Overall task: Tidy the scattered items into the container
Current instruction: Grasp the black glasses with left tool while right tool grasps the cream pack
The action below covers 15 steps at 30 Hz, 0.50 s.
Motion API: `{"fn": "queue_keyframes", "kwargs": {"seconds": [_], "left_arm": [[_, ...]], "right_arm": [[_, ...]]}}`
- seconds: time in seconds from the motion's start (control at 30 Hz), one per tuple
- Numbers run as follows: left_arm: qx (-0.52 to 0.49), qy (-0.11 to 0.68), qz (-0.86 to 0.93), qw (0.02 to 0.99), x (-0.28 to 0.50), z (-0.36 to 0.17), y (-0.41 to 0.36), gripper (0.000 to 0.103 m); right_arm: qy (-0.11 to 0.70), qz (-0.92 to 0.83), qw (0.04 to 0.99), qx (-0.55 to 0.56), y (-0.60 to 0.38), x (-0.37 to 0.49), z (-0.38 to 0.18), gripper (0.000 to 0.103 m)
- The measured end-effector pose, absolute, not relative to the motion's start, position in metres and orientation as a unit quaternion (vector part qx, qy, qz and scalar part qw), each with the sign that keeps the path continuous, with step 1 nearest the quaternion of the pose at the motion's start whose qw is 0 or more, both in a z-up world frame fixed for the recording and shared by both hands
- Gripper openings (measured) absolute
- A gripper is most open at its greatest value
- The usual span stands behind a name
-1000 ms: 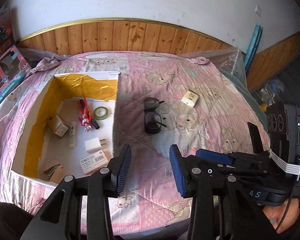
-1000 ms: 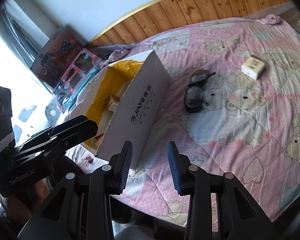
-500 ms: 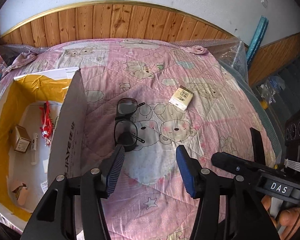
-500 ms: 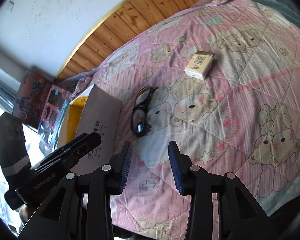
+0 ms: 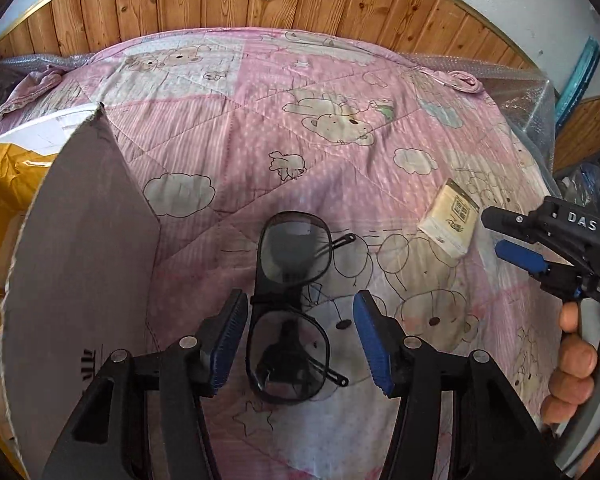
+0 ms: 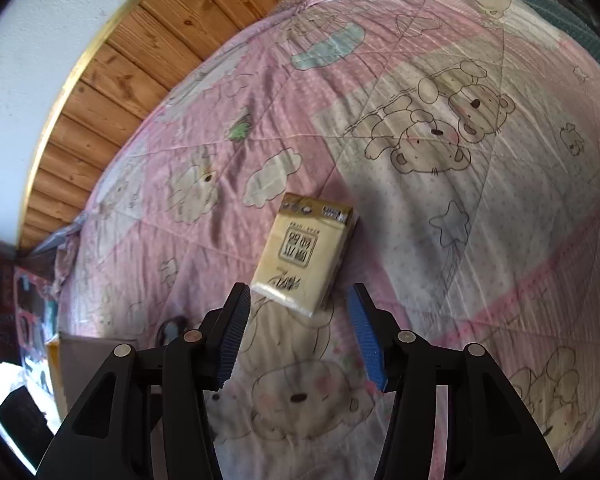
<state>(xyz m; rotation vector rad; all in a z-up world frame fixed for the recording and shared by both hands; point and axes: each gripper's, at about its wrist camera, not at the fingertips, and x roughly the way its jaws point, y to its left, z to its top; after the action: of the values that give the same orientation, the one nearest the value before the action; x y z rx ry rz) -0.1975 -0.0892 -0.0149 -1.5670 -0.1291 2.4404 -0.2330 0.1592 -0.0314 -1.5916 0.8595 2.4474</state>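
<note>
- While the left tool (image 5: 298, 340) hangs over the bed, its two blue pads are spread wide with nothing held, and the black glasses (image 5: 290, 308) lie on the pink bear quilt (image 5: 236, 128) between them.
- Whether the pads touch the glasses is hard to tell.
- The right tool (image 6: 296, 334) is spread wide too and holds nothing; the tissue pack (image 6: 306, 260) lies on the quilt just past its tips.
- A hand (image 5: 576, 364) grips the right tool's handle at the picture's edge.
- The cardboard box (image 5: 80, 264) stands left of the glasses, and its near wall hides most of its inside.
</note>
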Motion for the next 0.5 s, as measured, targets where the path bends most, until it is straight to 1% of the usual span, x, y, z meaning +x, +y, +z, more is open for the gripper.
{"fn": "queue_keyframes", "kwargs": {"seconds": [0.1,0.13,0.17,0.27,0.33,0.37,0.4,0.43,0.47,0.5], "left_arm": [[-0.546,-0.043,0.829,0.114,-0.208,-0.028,-0.087,0.056],[-0.55,-0.041,0.827,0.111,-0.21,-0.033,-0.087,0.056],[-0.553,-0.041,0.825,0.108,-0.212,-0.038,-0.087,0.056],[-0.564,-0.053,0.818,0.101,-0.218,-0.053,-0.089,0.056],[-0.555,-0.048,0.824,0.104,-0.219,-0.053,-0.087,0.056],[-0.554,-0.042,0.825,0.106,-0.219,-0.052,-0.085,0.055],[-0.551,-0.034,0.827,0.107,-0.219,-0.051,-0.082,0.044],[-0.549,-0.025,0.828,0.11,-0.219,-0.051,-0.079,0.041],[-0.548,-0.019,0.829,0.112,-0.219,-0.051,-0.077,0.041],[-0.546,-0.017,0.83,0.112,-0.218,-0.05,-0.076,0.041]], "right_arm": [[0.246,0.803,0.079,-0.537,0.153,-0.256,-0.049,0.055],[0.243,0.804,0.079,-0.538,0.151,-0.261,-0.054,0.058],[0.237,0.807,0.077,-0.535,0.148,-0.267,-0.056,0.064],[0.216,0.814,0.075,-0.534,0.141,-0.279,-0.06,0.067],[0.194,0.82,0.08,-0.532,0.135,-0.284,-0.062,0.069],[0.18,0.824,0.083,-0.531,0.132,-0.286,-0.062,0.069],[0.165,0.828,0.084,-0.53,0.129,-0.288,-0.063,0.07],[0.154,0.831,0.083,-0.528,0.126,-0.289,-0.063,0.069],[0.148,0.834,0.079,-0.526,0.126,-0.288,-0.062,0.064],[0.144,0.838,0.072,-0.521,0.126,-0.286,-0.061,0.055]]}}
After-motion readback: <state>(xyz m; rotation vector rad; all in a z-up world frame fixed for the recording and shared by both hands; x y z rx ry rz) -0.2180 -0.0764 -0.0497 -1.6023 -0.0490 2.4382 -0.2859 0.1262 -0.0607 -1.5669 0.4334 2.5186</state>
